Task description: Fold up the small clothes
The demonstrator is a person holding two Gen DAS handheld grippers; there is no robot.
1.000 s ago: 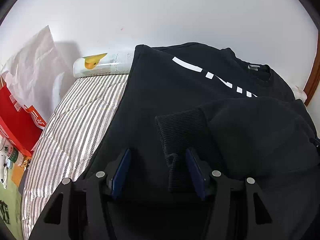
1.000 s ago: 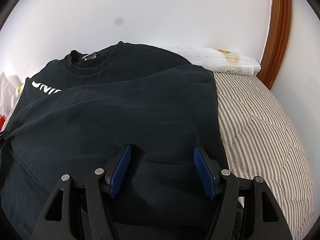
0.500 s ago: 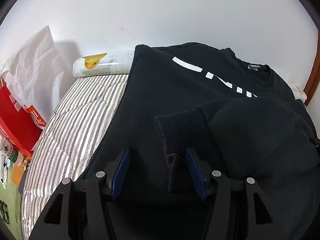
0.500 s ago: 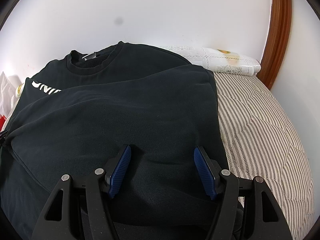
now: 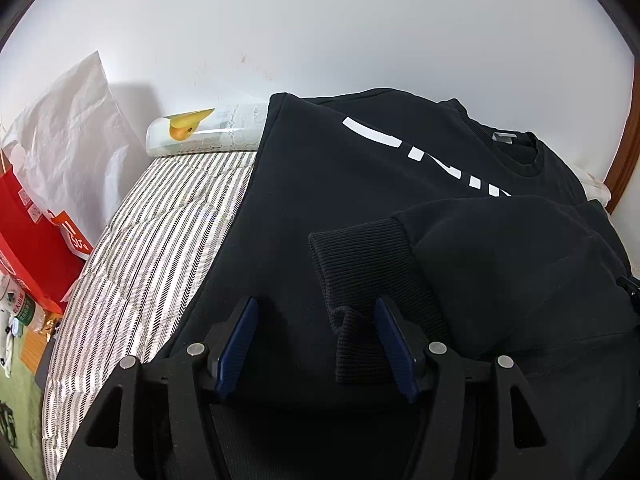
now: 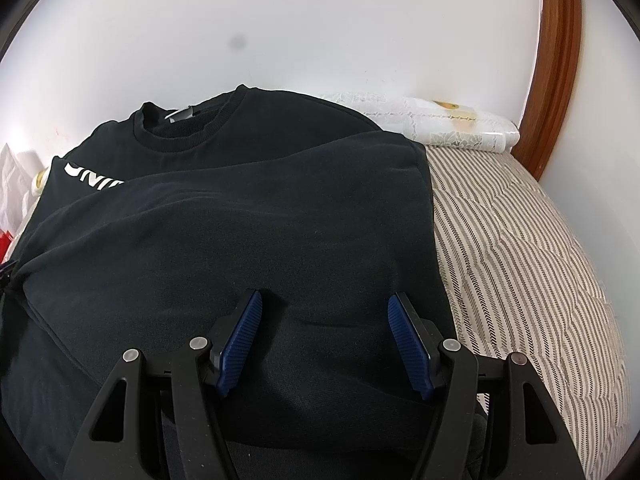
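Two grippers hang over one black sweatshirt (image 5: 340, 208), each seen only by its own camera. The left gripper (image 5: 316, 340) has its jaws opening, blue pads set well apart — the ribbed cuff (image 5: 360, 268) of the folded-in sleeve lies between them, its bunched end just beside the right-hand pad, though whether that pad touches the knit cannot be told; the left-hand pad stands clear over flat black cloth. The right gripper (image 6: 326, 338) is spread about as wide, pressing on nothing, both pads above the smooth folded layer of the sweatshirt (image 6: 240, 232) near its right edge. Only the left view shows the cuff, along with the long run of white lettering (image 5: 420, 156) across the chest; the right view catches just the first letters at its left side and gives the round neckline (image 6: 188, 128) with its label more squarely. The garment lies spread on a striped mattress (image 5: 152, 248), collar toward the white wall. Farther out, the left view alone takes in a rolled white cover with a yellow print (image 5: 204, 132), a crumpled white bag (image 5: 72, 140) and a red box (image 5: 28, 240) — the right view instead has a lace-edged bundle (image 6: 452, 124) and a curved wooden frame (image 6: 560, 68).
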